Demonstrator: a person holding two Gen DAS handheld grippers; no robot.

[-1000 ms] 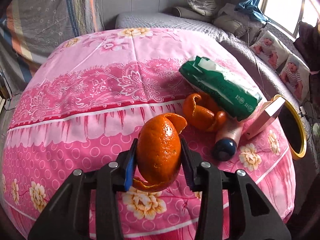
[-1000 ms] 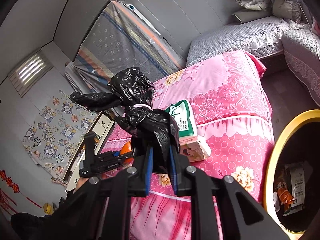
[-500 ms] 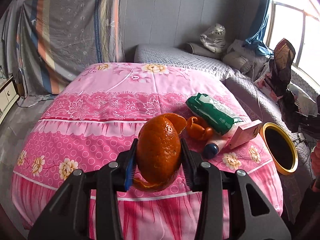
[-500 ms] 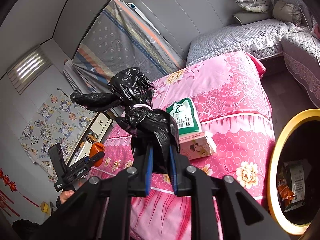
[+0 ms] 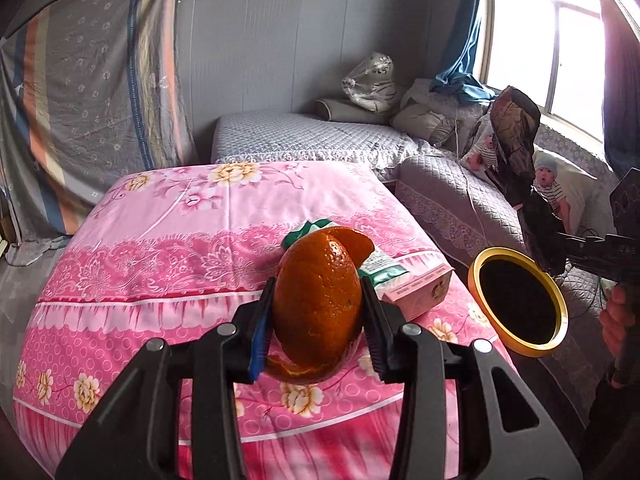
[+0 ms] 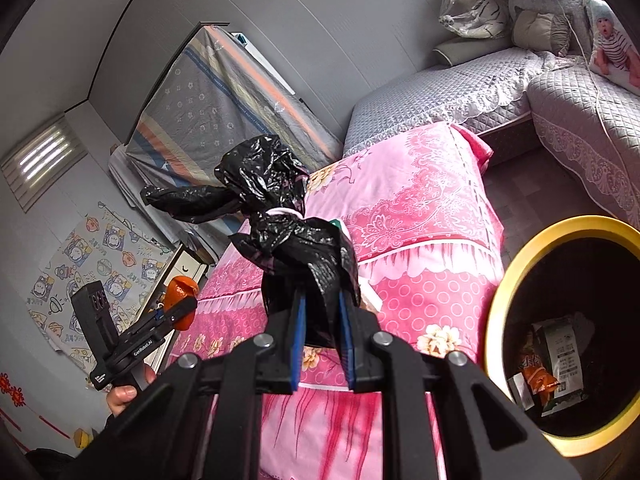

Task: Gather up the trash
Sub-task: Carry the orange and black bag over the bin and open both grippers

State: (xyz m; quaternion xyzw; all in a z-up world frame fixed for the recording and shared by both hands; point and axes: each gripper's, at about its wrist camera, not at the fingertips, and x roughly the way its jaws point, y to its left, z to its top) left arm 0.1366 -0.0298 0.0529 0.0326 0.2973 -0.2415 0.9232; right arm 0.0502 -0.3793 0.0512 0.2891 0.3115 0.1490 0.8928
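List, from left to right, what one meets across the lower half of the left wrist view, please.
pink bedspread → orange peel held in the left gripper → pink box → yellow-rimmed bin → black bag held in the right gripper

Left gripper (image 5: 318, 312) clamped on orange peel (image 5: 316, 304), raised off the bed (image 5: 160, 248) — right gripper (image 6: 322, 336) pinching black bag (image 6: 288, 232), beside the bed
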